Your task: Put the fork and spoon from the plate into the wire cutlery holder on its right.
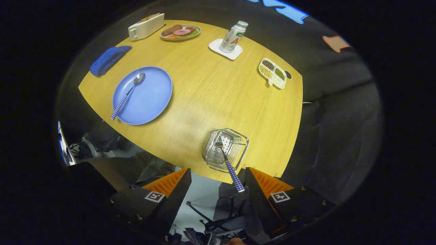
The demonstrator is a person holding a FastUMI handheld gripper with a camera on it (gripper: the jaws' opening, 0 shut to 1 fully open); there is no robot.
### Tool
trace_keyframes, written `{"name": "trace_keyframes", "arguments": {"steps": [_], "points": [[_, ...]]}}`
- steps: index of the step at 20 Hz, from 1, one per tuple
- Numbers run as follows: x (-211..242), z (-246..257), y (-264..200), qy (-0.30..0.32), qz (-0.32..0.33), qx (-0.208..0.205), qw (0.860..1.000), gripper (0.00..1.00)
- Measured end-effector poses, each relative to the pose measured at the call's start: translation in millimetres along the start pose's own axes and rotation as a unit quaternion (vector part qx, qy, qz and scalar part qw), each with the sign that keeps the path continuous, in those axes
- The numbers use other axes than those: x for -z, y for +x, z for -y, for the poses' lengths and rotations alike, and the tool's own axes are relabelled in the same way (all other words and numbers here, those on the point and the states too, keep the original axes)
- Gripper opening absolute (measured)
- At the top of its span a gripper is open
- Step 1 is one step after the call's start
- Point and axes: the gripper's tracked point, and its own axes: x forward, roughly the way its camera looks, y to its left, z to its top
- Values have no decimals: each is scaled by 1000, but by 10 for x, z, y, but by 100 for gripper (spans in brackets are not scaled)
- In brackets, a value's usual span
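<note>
High above the wooden table [211,98], my gripper [216,177] stands open with nothing between its fingers. Just ahead of the fingers stands the wire cutlery holder [225,149] near the table's front edge. The fork [227,160] stands in it, head down, its blue checked handle leaning out toward my right finger [262,185]. Far off to the left lies the blue plate [143,95]. On it rests the spoon [127,95], bowl pointing away, its checked handle reaching over the plate's near rim.
A blue cloth [109,59] and a white toaster [146,26] sit beyond the plate. A dish of food [180,32], a bottle on a white coaster [233,37] and a divided snack tray [272,73] line the far side.
</note>
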Motion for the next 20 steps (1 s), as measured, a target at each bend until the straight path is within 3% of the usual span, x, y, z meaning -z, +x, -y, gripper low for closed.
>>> {"name": "trace_keyframes", "arguments": {"steps": [10, 14, 20], "points": [[-432, -485, -405, 19, 115, 24, 993, 97], [-536, -837, -438, 23, 143, -1, 989, 98], [-902, -1413, -472, 54, 225, -53, 971, 97]]}}
